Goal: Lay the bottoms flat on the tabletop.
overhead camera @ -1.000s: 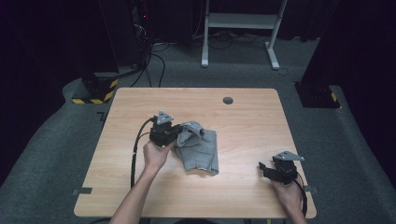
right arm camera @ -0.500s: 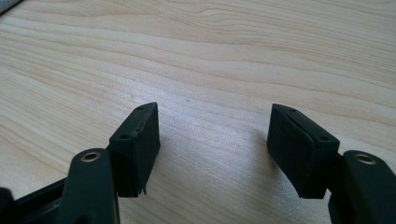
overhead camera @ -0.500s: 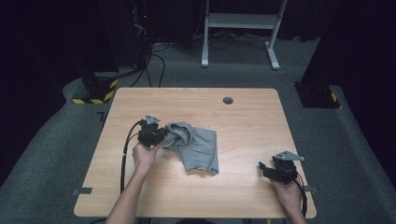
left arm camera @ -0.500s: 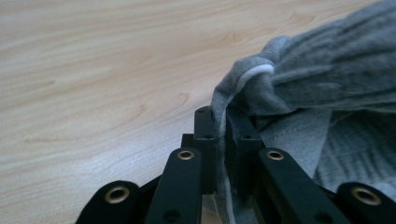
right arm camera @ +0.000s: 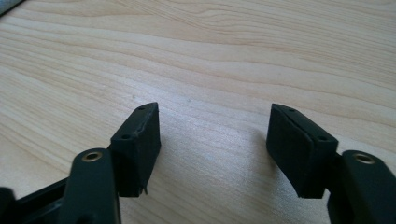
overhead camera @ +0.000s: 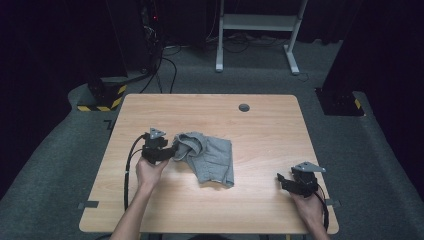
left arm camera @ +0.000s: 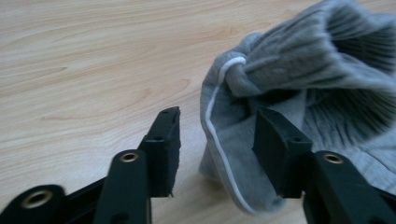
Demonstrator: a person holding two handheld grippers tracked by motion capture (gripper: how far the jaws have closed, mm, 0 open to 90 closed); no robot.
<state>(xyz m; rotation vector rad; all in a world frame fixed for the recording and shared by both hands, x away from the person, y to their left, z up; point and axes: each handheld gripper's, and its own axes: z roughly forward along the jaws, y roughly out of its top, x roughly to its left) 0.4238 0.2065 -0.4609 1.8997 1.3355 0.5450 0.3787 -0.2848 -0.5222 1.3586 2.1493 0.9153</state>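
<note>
The left gripper's (overhead camera: pixel 172 151) fingers (left arm camera: pixel 163 149) have just been opening — now partly apart, a fold of the grey garment (overhead camera: pixel 210 157) loose between them. The garment lies crumpled mid-worktop (overhead camera: pixel 265 125). Well apart, the right gripper (overhead camera: pixel 281 179) rests with fingers (right arm camera: pixel 137 144) wide — gripping nothing.

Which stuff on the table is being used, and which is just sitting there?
Being used:
- grey cloth, bunched on the table
- left gripper: its jaws have just been opening, and the cloth's edge hangs loose between them

Just sitting there:
- right gripper, open over bare wood
- small dark round spot on the table's far side
</note>
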